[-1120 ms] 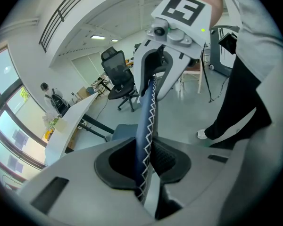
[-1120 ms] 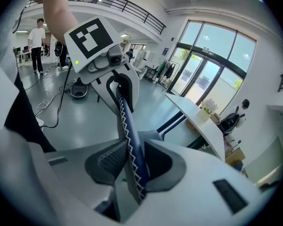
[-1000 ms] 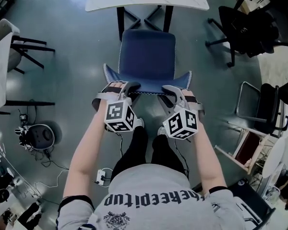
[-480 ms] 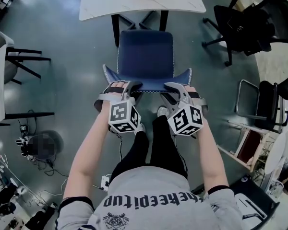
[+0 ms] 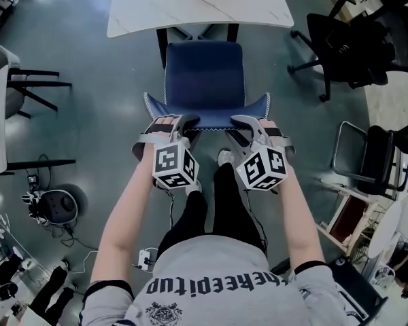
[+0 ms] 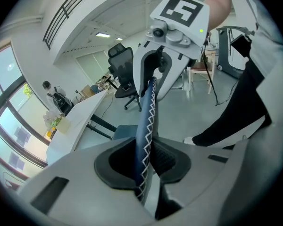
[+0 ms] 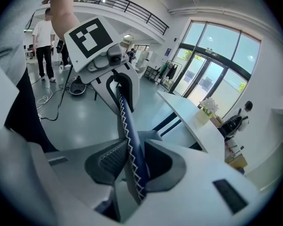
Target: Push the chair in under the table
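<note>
A blue chair (image 5: 205,73) with white zigzag stitching stands in front of a white marble table (image 5: 197,2), its seat's far edge just under the tabletop. My left gripper (image 5: 179,123) is shut on the left part of the backrest's top edge (image 5: 207,119), and my right gripper (image 5: 245,123) is shut on the right part. In the left gripper view the stitched backrest edge (image 6: 147,126) runs between the pads of the left gripper (image 6: 145,163). The right gripper view shows the same edge (image 7: 129,135) pinched in the right gripper (image 7: 132,166).
A black office chair (image 5: 347,36) stands at the right of the table, with a framed chair (image 5: 370,155) nearer. Another chair (image 5: 17,80) is at the left. A round device (image 5: 54,206) and cables (image 5: 146,255) lie on the floor behind. The person's legs (image 5: 214,202) stand right behind the chair.
The chair has slid toward the table with both grippers still clamped on the backrest. The person has stepped forward behind it.
</note>
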{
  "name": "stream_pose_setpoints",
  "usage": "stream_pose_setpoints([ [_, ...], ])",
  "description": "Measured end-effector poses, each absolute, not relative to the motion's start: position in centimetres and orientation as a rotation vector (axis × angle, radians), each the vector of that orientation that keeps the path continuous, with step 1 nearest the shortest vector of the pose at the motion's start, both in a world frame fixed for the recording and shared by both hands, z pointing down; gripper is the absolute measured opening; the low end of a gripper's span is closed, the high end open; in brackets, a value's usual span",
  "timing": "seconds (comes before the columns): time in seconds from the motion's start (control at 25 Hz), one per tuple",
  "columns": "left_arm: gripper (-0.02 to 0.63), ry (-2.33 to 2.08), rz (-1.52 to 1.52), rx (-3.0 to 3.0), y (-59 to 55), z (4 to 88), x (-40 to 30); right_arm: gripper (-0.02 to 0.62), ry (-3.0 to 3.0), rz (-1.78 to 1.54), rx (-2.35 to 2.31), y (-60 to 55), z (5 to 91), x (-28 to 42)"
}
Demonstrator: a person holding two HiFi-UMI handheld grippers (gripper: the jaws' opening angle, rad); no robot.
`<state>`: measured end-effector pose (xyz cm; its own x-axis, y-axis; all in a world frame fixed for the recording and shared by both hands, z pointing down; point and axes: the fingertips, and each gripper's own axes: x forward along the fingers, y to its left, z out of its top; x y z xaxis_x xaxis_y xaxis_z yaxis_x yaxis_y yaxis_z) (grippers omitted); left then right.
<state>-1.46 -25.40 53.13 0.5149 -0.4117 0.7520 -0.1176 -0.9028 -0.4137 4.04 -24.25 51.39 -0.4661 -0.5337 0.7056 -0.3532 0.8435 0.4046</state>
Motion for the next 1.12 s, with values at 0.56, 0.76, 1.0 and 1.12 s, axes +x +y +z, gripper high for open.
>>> stream_pose_setpoints([
  [0.56, 0.086, 0.542, -1.383, -2.471, -30.5, 53.0, 0.0, 0.117, -2.131, -0.291, 0.57, -29.9, 51.2, 5.6],
  [0.76, 0.086, 0.547, -1.391, -2.481, -31.1, 53.0, 0.3, 0.117, -2.15, -0.296, 0.532, -30.5, 51.1, 5.8],
  [1.0, 0.087, 0.542, -1.397, -2.493, -31.1, 53.1, 0.1, 0.117, -2.159, -0.302, 0.529, -30.5, 51.2, 5.6],
  [1.12, 0.091, 0.542, -1.399, -2.495, -31.0, 53.0, 0.0, 0.124, -2.162, -0.286, 0.541, -30.5, 51.1, 5.6],
])
